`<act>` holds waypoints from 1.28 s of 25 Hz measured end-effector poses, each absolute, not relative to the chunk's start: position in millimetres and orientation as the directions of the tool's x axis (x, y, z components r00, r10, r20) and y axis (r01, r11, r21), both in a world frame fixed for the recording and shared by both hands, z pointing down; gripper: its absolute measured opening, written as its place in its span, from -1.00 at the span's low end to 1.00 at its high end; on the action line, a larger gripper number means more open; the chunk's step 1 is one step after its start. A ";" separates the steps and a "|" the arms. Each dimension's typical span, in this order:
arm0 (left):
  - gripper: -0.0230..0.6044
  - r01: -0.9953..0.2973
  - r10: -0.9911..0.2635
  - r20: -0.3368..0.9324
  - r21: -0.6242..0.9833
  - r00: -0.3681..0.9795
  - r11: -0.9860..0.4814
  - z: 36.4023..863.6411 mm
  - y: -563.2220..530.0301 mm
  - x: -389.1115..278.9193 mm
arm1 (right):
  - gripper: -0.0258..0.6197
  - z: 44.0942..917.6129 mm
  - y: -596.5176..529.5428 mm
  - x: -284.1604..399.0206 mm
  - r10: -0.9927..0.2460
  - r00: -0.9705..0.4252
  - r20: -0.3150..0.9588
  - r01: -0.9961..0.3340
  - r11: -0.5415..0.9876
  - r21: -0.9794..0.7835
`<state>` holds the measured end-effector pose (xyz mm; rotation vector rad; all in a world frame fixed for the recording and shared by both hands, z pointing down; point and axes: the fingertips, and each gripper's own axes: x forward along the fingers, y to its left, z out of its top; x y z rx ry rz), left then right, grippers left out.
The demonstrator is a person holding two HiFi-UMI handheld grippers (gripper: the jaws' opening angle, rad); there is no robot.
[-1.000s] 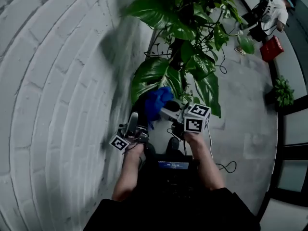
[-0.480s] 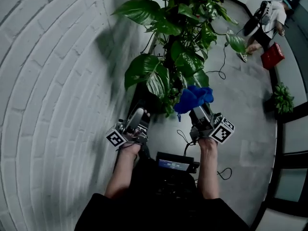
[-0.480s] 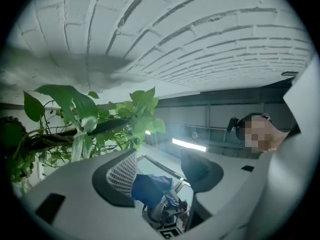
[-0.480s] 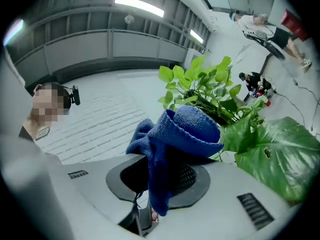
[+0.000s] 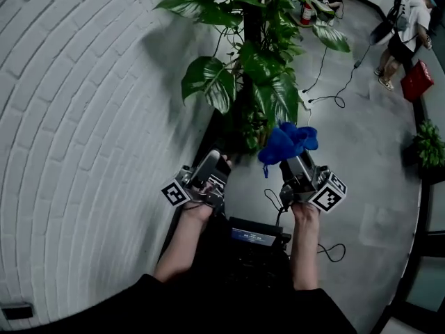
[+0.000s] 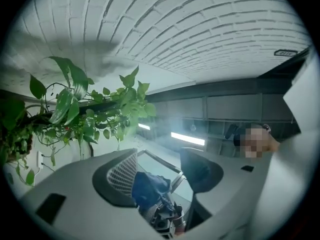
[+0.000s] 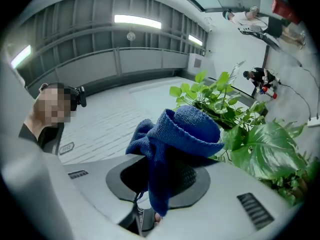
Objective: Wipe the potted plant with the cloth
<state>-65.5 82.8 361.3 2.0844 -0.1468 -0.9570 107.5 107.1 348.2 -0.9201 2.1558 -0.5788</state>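
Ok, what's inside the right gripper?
A blue cloth, pinched between the right gripper's jaws and bunched up above them. It covers the jaw tips, so anything else in there can't be seen.

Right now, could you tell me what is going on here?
A person holds a gripper in each hand before the potted plant by the white brick wall. The right gripper is shut on a blue cloth, close to the lower leaves. The left gripper is open with nothing between its jaws, which have just been closing a little.
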 end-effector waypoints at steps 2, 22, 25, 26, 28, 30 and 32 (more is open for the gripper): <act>-0.03 0.195 -0.424 -0.576 0.724 0.699 -0.662 359.8 97.9 -61.5 | -0.59 344.3 117.3 110.7 -0.735 -0.512 -0.444 -0.413 0.664 -0.623; -0.05 0.165 -0.425 -0.514 0.759 0.745 -0.630 349.7 155.6 -69.1 | -0.59 341.6 175.6 91.6 -0.719 -0.485 -0.498 -0.358 0.683 -0.637; -0.05 0.188 -0.405 -0.516 0.762 0.755 -0.620 351.7 175.9 -86.4 | -0.59 341.9 201.3 69.7 -0.740 -0.482 -0.469 -0.409 0.663 -0.627; -0.05 0.196 -0.403 -0.516 0.766 0.756 -0.613 354.1 181.5 -93.3 | -0.59 343.3 209.0 61.4 -0.747 -0.481 -0.458 -0.422 0.655 -0.626; -0.05 0.214 -0.392 -0.523 0.765 0.757 -0.608 358.8 194.7 -106.9 | -0.59 346.7 227.0 43.9 -0.754 -0.480 -0.449 -0.439 0.649 -0.622; -0.06 0.242 -0.365 -0.538 0.755 0.760 -0.609 363.5 212.1 -116.5 | -0.59 351.3 249.2 28.2 -0.759 -0.473 -0.447 -0.457 0.645 -0.612; -0.06 0.270 -0.341 -0.548 0.751 0.764 -0.603 368.3 231.5 -122.5 | -0.59 353.9 272.5 15.3 -0.765 -0.466 -0.445 -0.476 0.640 -0.603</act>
